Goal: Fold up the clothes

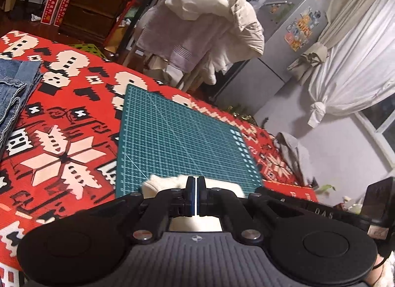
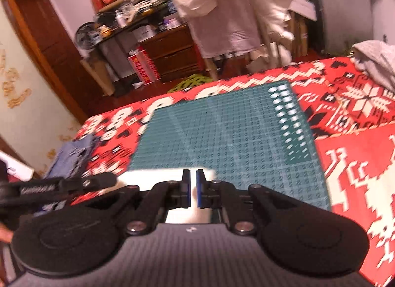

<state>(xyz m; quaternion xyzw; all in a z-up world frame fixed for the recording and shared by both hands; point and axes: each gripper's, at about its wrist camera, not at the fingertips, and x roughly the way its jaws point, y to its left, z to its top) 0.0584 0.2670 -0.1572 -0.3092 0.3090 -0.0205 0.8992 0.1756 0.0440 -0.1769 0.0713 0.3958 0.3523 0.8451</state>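
A white garment [image 1: 158, 187] lies at the near edge of the green cutting mat [image 1: 177, 134]. My left gripper [image 1: 195, 181] is shut on it; only a thin white sliver shows between the blue pads. In the right wrist view the same white garment [image 2: 148, 176] stretches across the mat's [image 2: 234, 139] near edge. My right gripper [image 2: 192, 173] is pinched on its fabric, with white cloth filling the narrow gap. Most of the garment is hidden under both tools. The right view is blurred by motion.
A red patterned blanket [image 1: 61, 114] covers the surface. Folded jeans [image 1: 12, 94] lie at the left, and a grey garment [image 1: 293, 153] is crumpled at the right edge. Beyond stand a chair piled with white bedding [image 1: 209, 23] and a fridge [image 1: 284, 28]. The left tool's black housing [image 2: 56, 187] sits close to the right one.
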